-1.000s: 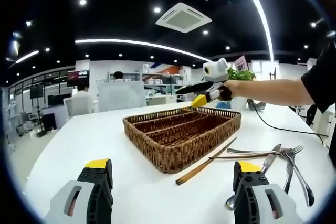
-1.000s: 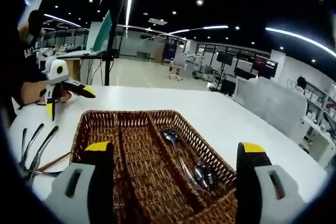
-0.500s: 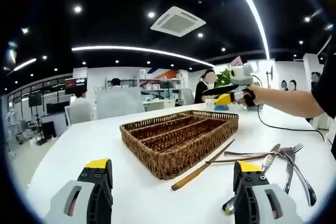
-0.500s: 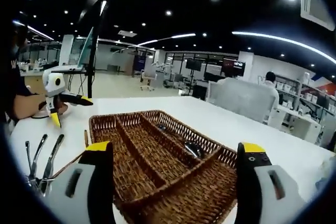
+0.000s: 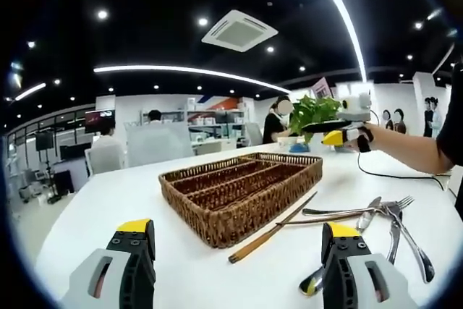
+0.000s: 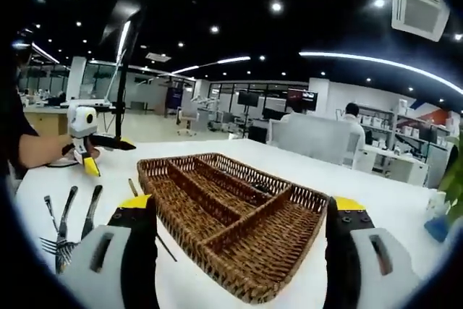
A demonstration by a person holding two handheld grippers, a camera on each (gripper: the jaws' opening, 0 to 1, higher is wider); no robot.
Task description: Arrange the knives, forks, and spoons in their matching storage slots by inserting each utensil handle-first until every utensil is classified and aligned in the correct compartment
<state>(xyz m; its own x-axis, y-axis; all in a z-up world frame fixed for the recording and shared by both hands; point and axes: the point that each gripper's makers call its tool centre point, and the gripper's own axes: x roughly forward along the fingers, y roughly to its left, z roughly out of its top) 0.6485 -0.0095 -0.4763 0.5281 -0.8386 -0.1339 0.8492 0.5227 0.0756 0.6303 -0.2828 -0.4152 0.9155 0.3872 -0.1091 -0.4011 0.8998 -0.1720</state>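
The left hand-held gripper (image 5: 235,269) stands wide open at the bottom of the left gripper view, its yellow-tipped jaws gripping nothing above the white bench (image 5: 108,200). We see the wicker tray (image 5: 242,192) at the centre of that frame, with chopsticks (image 5: 273,230) lying just beside its lower right edge and a cluster of forks and knives (image 5: 387,218) further right. A spoon (image 5: 312,281) lies near the right jaw. In the right gripper view, the right hand-held gripper (image 6: 242,251) is likewise spread wide and empty, the tray directly ahead, its three long slots and one cross slot in plain sight. We make out something small in one slot, too unclear to name.
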